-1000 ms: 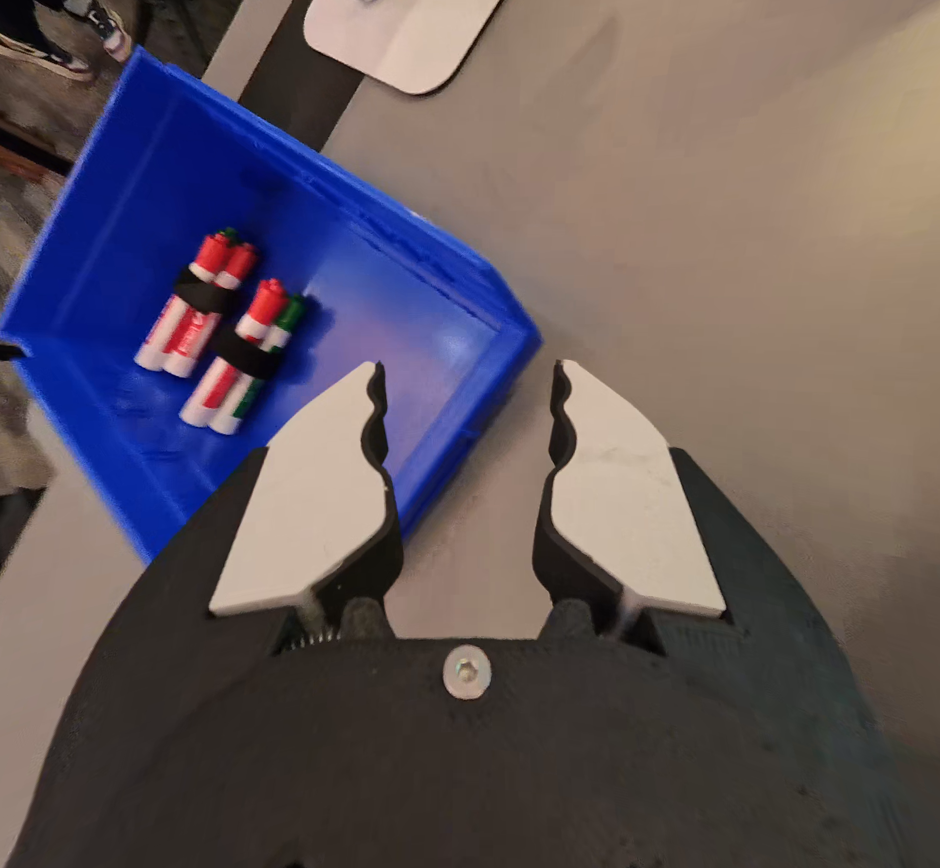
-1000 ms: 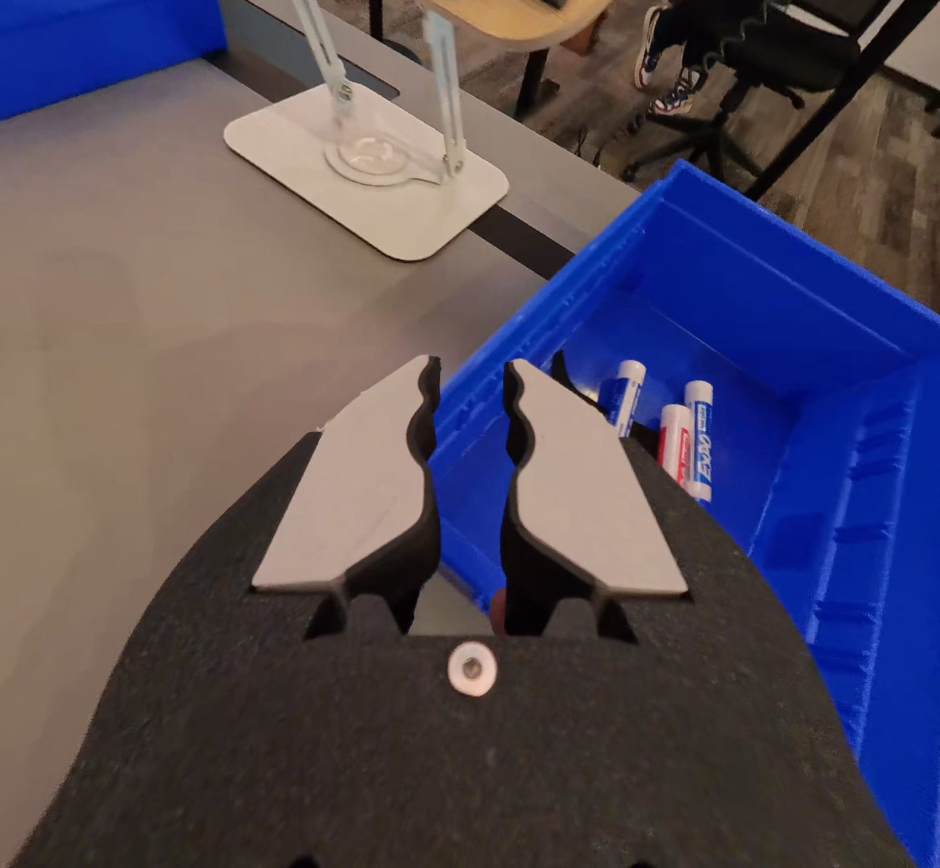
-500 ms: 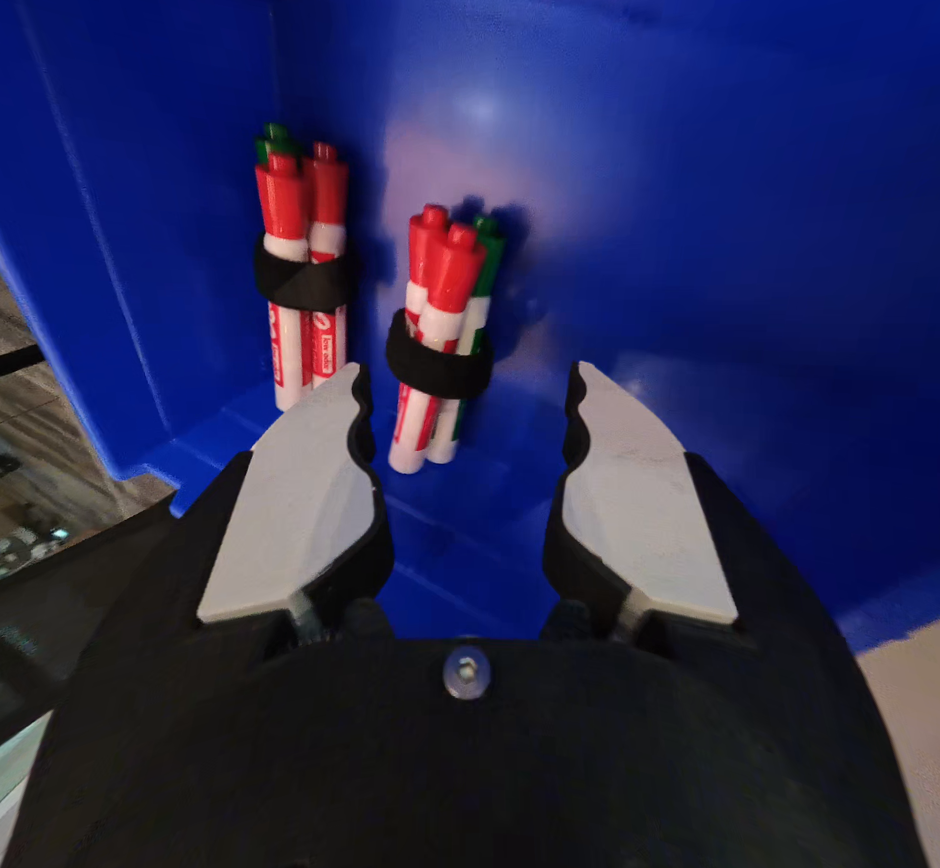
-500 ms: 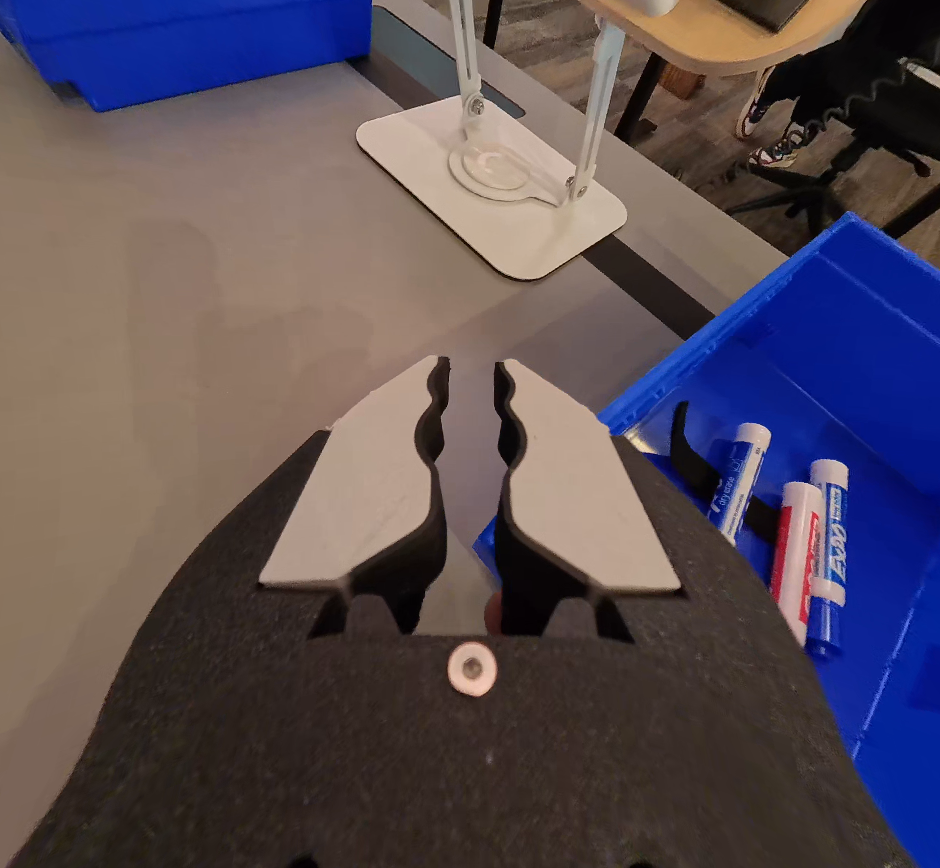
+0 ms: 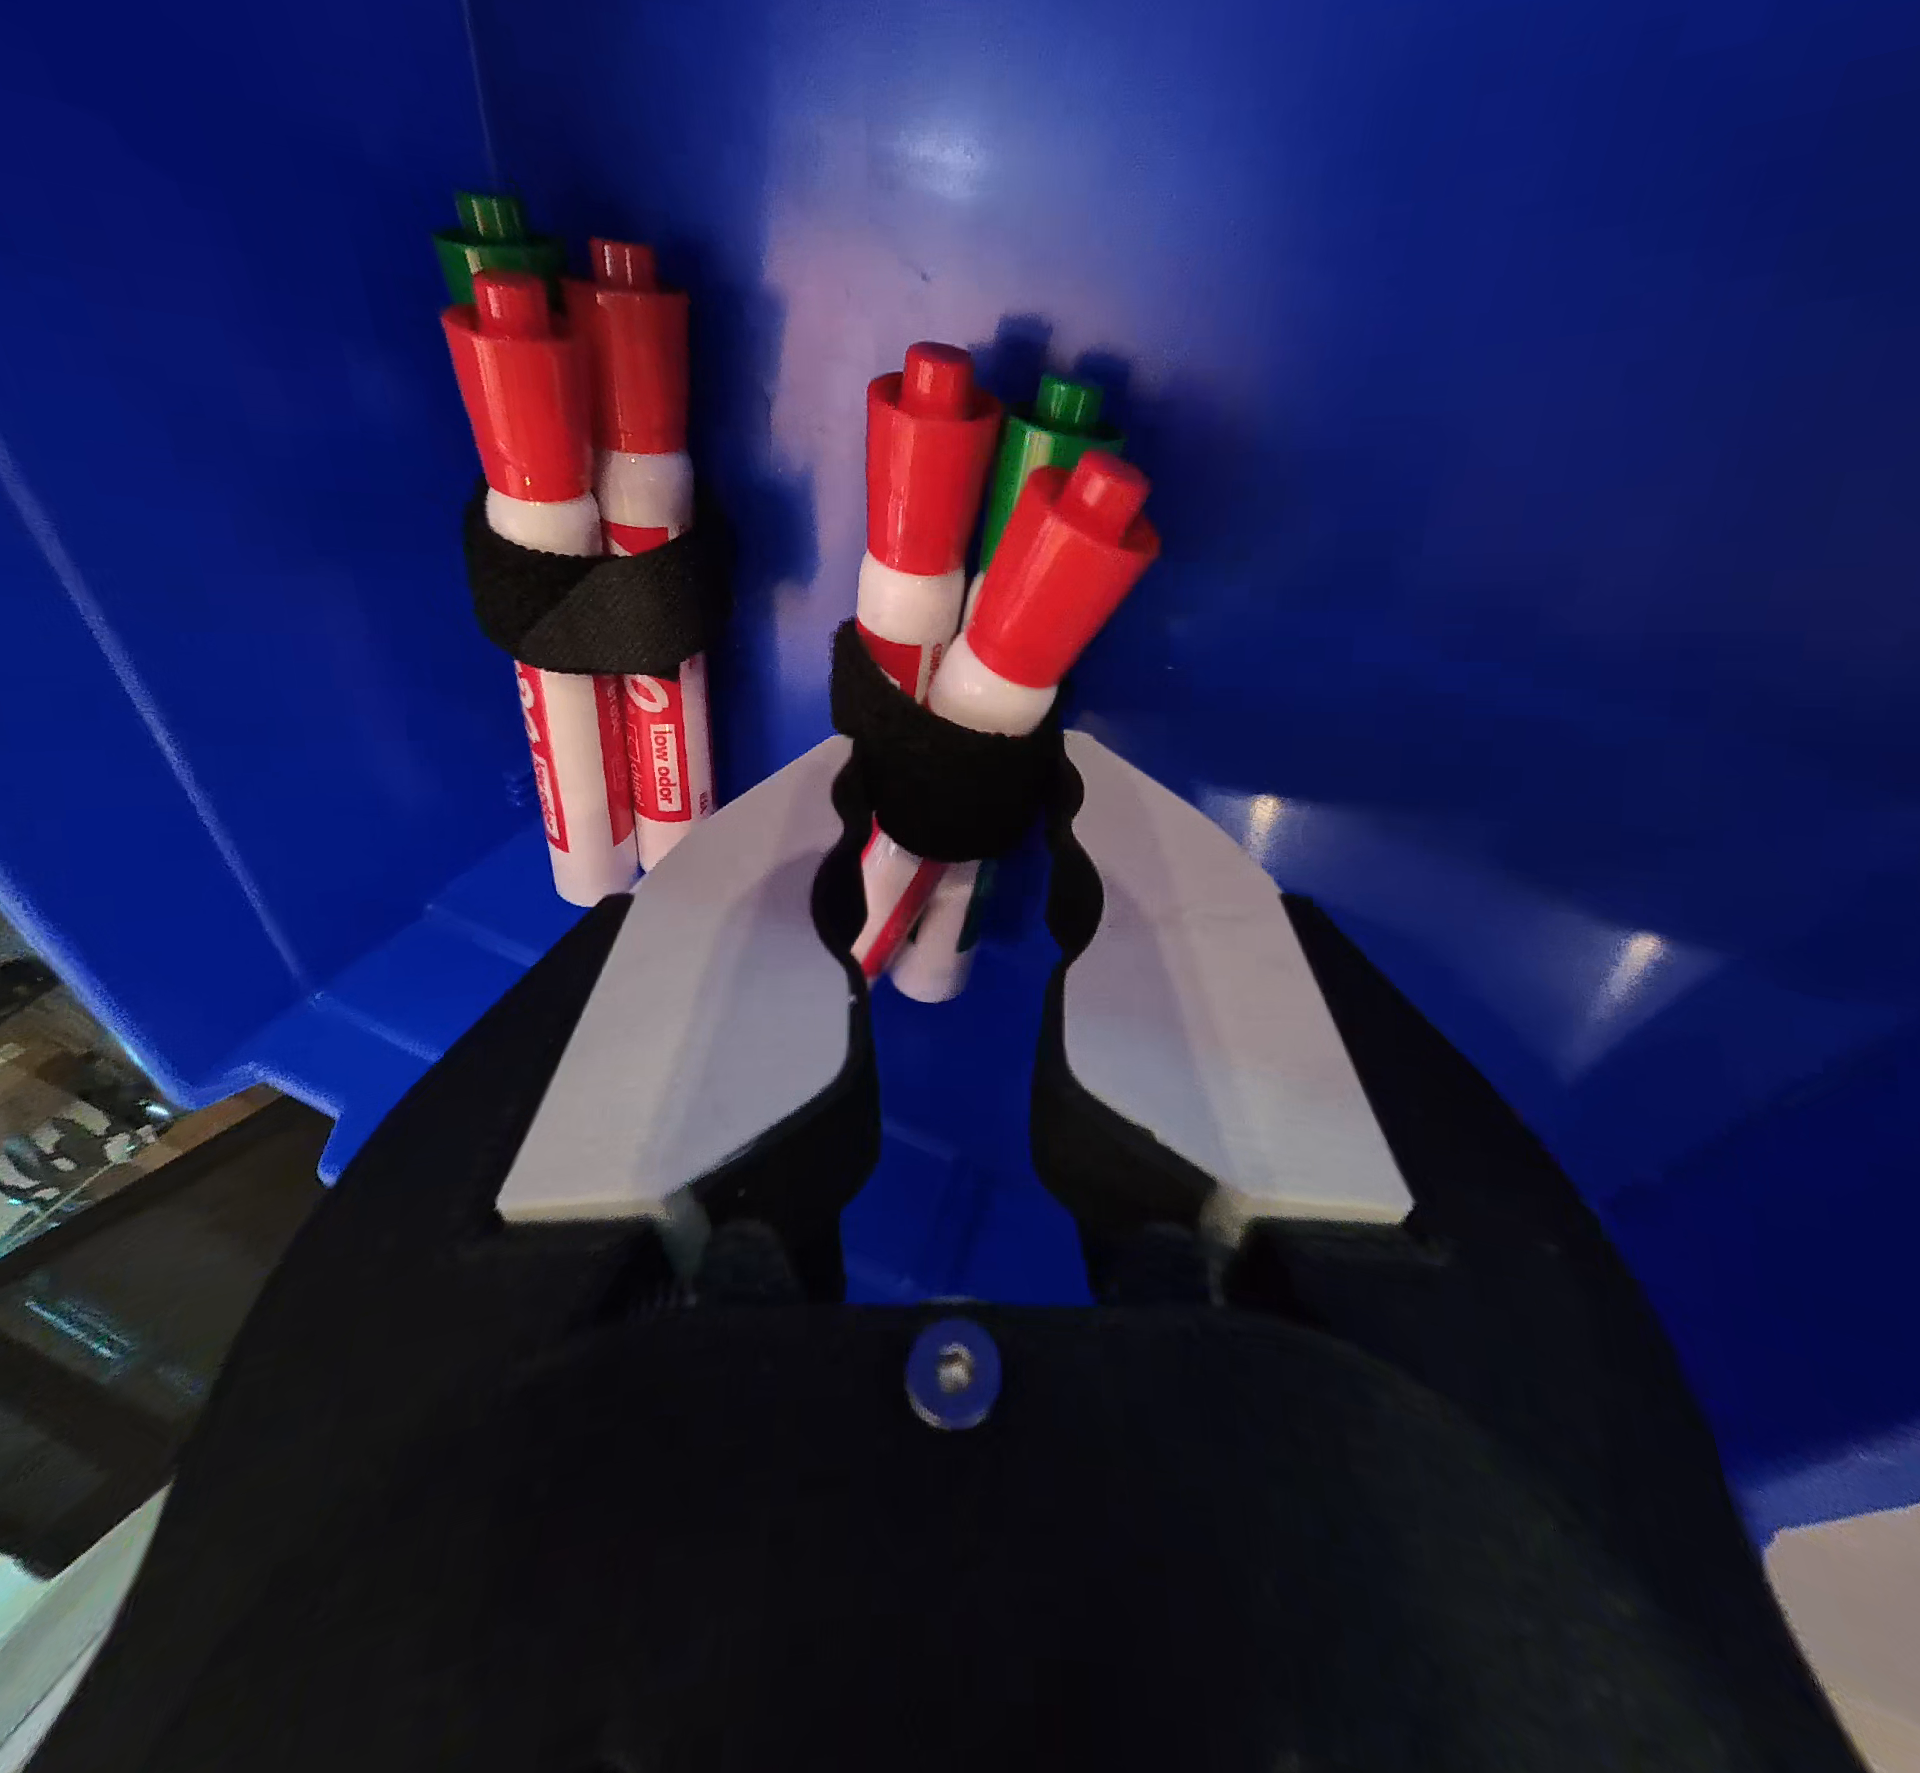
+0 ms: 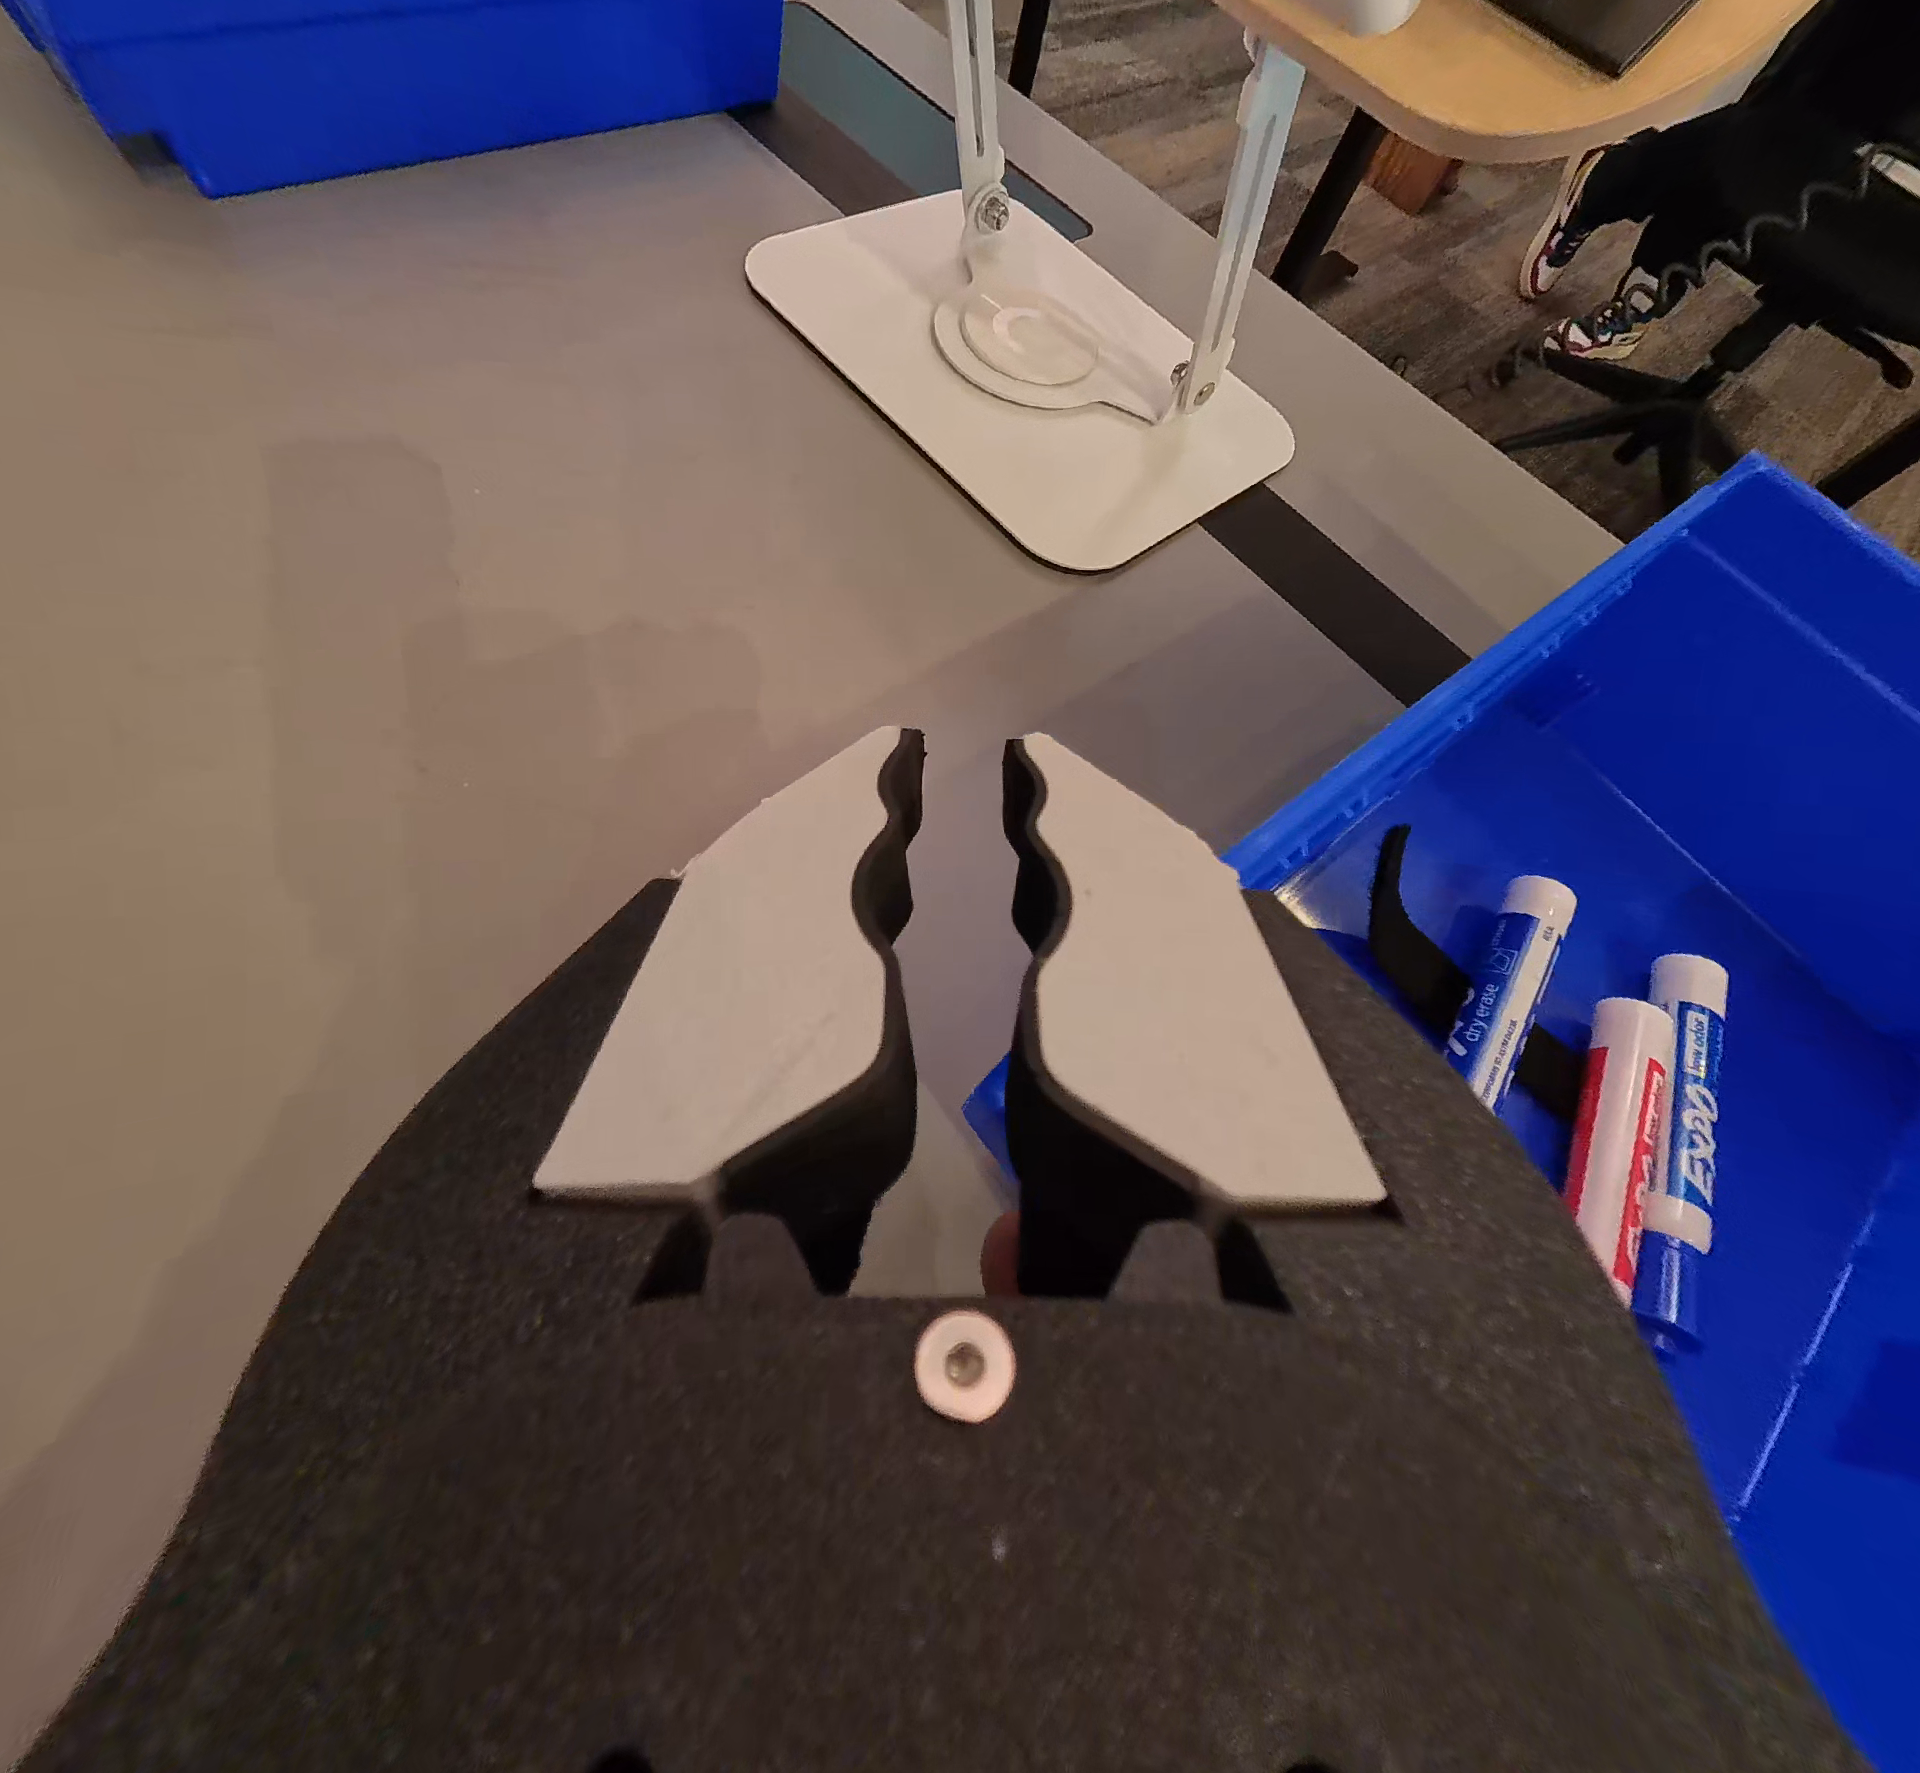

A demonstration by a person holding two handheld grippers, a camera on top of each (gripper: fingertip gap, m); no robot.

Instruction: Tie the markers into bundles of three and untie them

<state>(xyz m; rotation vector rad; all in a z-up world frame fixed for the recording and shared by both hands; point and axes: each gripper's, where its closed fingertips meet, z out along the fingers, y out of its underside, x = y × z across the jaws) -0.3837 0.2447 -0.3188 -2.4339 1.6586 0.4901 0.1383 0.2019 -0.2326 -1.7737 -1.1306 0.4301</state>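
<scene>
The left tool [image 5: 956, 788] is down inside a blue bin [image 5: 1455, 373], its two fingers [image 5: 748, 944] pinching a bundle [image 5: 966, 643] of three markers (two red caps, one green) right at the black strap [image 5: 940, 788] that ties them. The bundle tilts a little, caps pointing away from the camera. Just beside it on the left lies a second bundle [image 5: 582, 560], also two red and one green, wrapped in its own black strap [image 5: 587, 606] and close against the bin's side wall.

The right tool [image 6: 961, 757] hangs over the grey surface [image 6: 364, 528], its fingers nearly pressed together with a narrow gap between them and nothing in it. To its right sits another blue bin [image 6: 1714, 705] holding loose markers [image 6: 1652, 1131], blue and red, with a black strap [image 6: 1408, 954] lying by them. A white stand [image 6: 1018, 393] rests on the surface farther off, and a third blue bin [image 6: 416, 9] stands at the far left
</scene>
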